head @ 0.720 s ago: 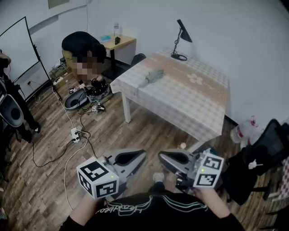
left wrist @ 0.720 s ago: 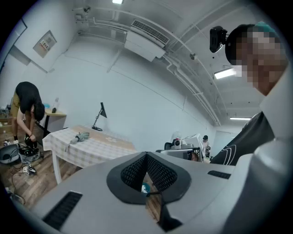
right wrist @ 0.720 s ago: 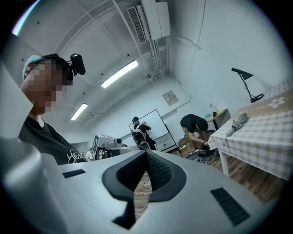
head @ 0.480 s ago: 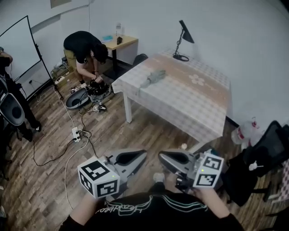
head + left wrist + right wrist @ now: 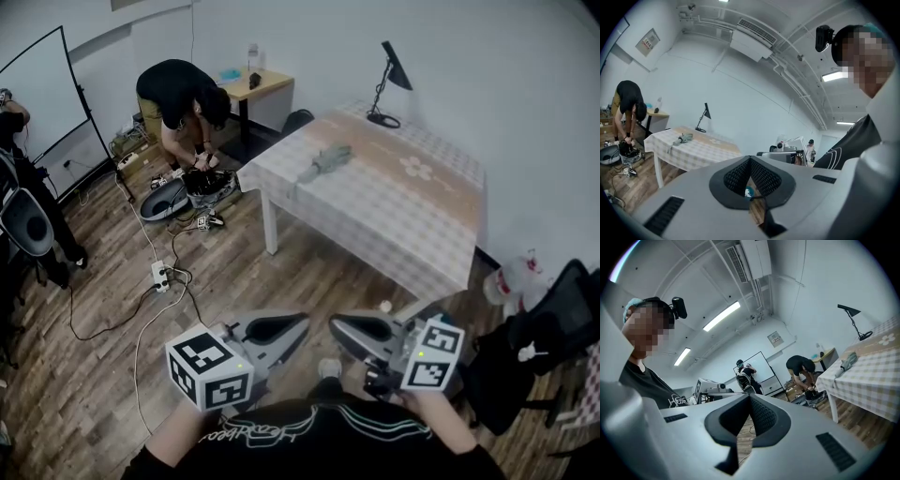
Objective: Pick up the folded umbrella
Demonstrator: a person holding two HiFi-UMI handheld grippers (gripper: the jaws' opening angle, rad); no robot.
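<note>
The folded grey umbrella (image 5: 323,161) lies near the far left corner of the table (image 5: 403,225), which is covered by a checked cloth. It also shows far off in the left gripper view as the umbrella (image 5: 683,138), and in the right gripper view as the umbrella (image 5: 847,363). Both grippers are held low in front of the person's chest, well short of the table, with their tips turned toward each other. My left gripper (image 5: 300,324) is shut and empty. My right gripper (image 5: 336,327) has its jaws together with nothing between them.
A black desk lamp (image 5: 386,84) stands at the table's far edge. A person (image 5: 183,94) bends over gear on the floor beside a small wooden desk (image 5: 255,84). Cables and a power strip (image 5: 157,277) trail across the wooden floor. A black chair (image 5: 548,333) stands at the right.
The head view has drifted a little, so the table sits slightly right and lower. Both grippers stay shut in about the same place.
</note>
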